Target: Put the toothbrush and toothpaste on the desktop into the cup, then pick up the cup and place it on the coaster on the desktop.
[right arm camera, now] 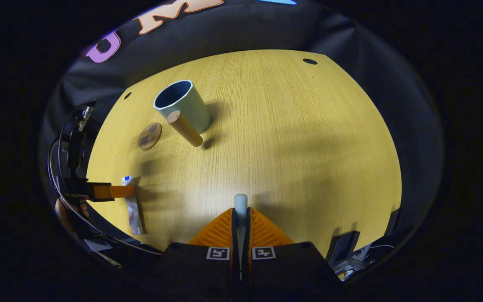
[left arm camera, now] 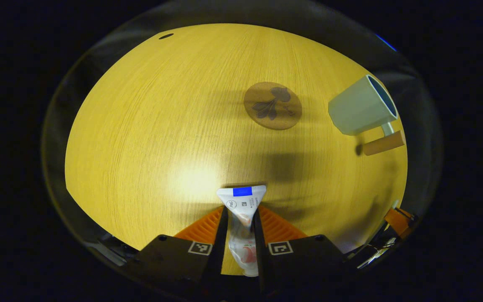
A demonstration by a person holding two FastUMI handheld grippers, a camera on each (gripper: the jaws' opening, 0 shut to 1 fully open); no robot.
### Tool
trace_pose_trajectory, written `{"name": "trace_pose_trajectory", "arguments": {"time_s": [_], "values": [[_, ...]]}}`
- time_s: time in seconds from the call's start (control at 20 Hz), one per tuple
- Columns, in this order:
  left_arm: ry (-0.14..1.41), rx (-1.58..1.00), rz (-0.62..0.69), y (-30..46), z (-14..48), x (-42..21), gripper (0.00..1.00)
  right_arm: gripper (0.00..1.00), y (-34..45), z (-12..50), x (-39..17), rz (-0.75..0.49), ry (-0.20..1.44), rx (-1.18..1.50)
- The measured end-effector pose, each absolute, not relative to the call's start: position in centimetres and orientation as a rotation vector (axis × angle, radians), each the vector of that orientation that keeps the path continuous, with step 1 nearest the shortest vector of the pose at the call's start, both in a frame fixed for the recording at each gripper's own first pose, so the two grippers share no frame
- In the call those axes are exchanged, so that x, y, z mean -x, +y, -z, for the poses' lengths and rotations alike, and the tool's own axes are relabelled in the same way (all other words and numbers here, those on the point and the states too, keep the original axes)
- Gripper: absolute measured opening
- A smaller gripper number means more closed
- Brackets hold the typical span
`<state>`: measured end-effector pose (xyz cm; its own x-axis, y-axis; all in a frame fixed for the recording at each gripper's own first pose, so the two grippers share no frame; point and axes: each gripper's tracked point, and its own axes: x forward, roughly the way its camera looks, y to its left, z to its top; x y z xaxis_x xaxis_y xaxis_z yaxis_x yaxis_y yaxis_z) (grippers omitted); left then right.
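Note:
My left gripper [left arm camera: 240,214] is shut on a white toothpaste tube [left arm camera: 242,196], whose flat crimped end sticks out past the fingertips over the wooden desktop [left arm camera: 149,126]. Farther off lie a round brown coaster [left arm camera: 272,105] and, to its right, a pale green cup [left arm camera: 361,107] with a wooden handle [left arm camera: 384,143]. My right gripper [right arm camera: 240,214] is shut on the toothbrush [right arm camera: 240,202], of which a pale rounded end shows between the fingers. In the right gripper view the cup [right arm camera: 183,105] stands upright at the far left, the coaster [right arm camera: 149,135] beside it, and the left gripper [right arm camera: 129,191] holds the toothpaste tube [right arm camera: 133,209] at the left edge.
Small dark holes sit in the desktop near its far edge [right arm camera: 309,61] [left arm camera: 166,36]. Black cloth wall rises behind the table [right arm camera: 266,29]. A hand [right arm camera: 63,209] holds the left gripper at the table's near-left edge. Bare wood spreads right of the cup.

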<state>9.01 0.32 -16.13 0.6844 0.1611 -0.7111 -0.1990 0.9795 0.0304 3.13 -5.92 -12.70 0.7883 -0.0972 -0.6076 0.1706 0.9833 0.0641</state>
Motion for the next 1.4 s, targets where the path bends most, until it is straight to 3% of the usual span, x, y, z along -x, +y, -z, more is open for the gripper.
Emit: {"name": "trace_pose_trajectory", "arguments": {"time_s": [0.05,0.3,0.55,0.75,1.05,1.4], "values": [[0.79,0.053,-0.201,0.2,16.1,-9.0,0.26,0.05,-6.0,12.5,-3.3,0.143,0.643,-0.115],[0.807,0.04,-0.188,0.2,16.1,-8.8,0.2,0.05,-6.3,11.3,-4.0,0.135,0.62,-0.109],[0.713,0.093,-0.05,-0.5,15.0,-8.9,0.07,0.05,-6.3,8.3,-5.2,0.116,0.526,-0.165],[0.627,0.21,0.0,-1.8,13.8,-9.0,0.05,0.05,-6.5,3.0,-6.4,0.082,0.344,-0.201],[0.414,0.285,0.052,-2.0,7.2,-8.7,0.05,0.05,-5.5,-6.7,-8.0,-0.018,0.038,-0.215],[0.228,0.284,0.083,-3.4,0.7,-9.3,0.05,0.05,-1.0,-13.4,-11.8,-0.197,-0.153,-0.232]]}}
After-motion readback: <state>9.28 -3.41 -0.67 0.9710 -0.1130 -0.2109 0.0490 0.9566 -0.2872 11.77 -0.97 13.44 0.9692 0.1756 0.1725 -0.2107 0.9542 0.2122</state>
